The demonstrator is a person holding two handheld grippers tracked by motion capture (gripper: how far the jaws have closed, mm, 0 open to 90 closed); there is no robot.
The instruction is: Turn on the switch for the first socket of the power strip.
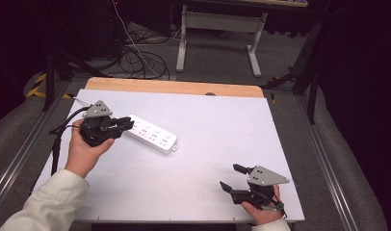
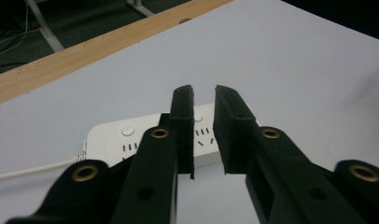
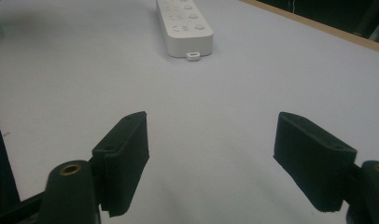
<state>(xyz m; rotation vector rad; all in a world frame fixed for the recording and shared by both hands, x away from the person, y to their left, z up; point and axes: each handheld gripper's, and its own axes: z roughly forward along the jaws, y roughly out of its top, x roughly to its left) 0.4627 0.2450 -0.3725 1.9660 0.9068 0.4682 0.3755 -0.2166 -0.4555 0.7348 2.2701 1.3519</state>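
A white power strip is lain slantwise on a pale surface, with a hand-held tool at each side.

The surface [image 1: 208, 183] is covered in light grey, and a wooden edge strip [image 1: 174, 87] is seen along its far side. The power strip [image 1: 152, 134] is set toward the far left part of the surface, its thin white cord [image 2: 33, 169] led off from its left end. The left tool [image 1: 127, 125] is held at that left end of the strip; its jaws are drawn nearly together, a narrow gap being left between them, and whether the strip is pinched cannot be told. The right tool [image 1: 233, 177] is held near the front right corner, well apart from the strip, its jaws spread wide over bare surface.
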